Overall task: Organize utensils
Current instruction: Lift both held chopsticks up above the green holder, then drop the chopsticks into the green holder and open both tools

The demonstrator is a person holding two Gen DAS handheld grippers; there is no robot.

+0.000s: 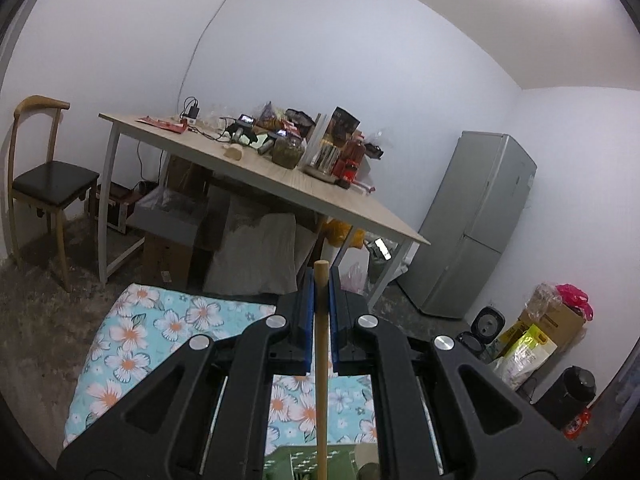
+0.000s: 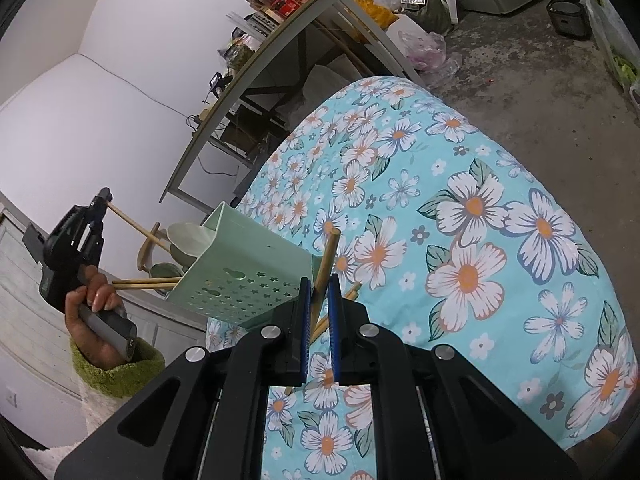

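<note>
The pale green plastic utensil holder with star-shaped cut-outs (image 2: pixel 240 268) lies tipped on its side on the bed's blue floral quilt (image 2: pixel 460 208), its open mouth turned toward the left hand (image 2: pixel 94 312). A pale spoon bowl (image 2: pixel 188 236) and two light wooden chopsticks (image 2: pixel 148 282) already stick out of that mouth, so part of the sorting looks done. Two more sticks are not yet in. The left claw (image 1: pixel 321 300) is clenched on a thin round wooden chopstick (image 1: pixel 321 360), its blue pads (image 1: pixel 310 312) pressing either side of the shaft; in the right wrist view this stick (image 2: pixel 132 222) reaches from that claw toward the holder's mouth, though whether its tip is inside I cannot tell. The right claw (image 2: pixel 319 304) is likewise closed on another wooden chopstick (image 2: pixel 328 256), which tilts upward just beside the holder's base. Further wooden pieces (image 2: pixel 352 292) lie on the quilt behind the right claw, likely waiting their turn.
</note>
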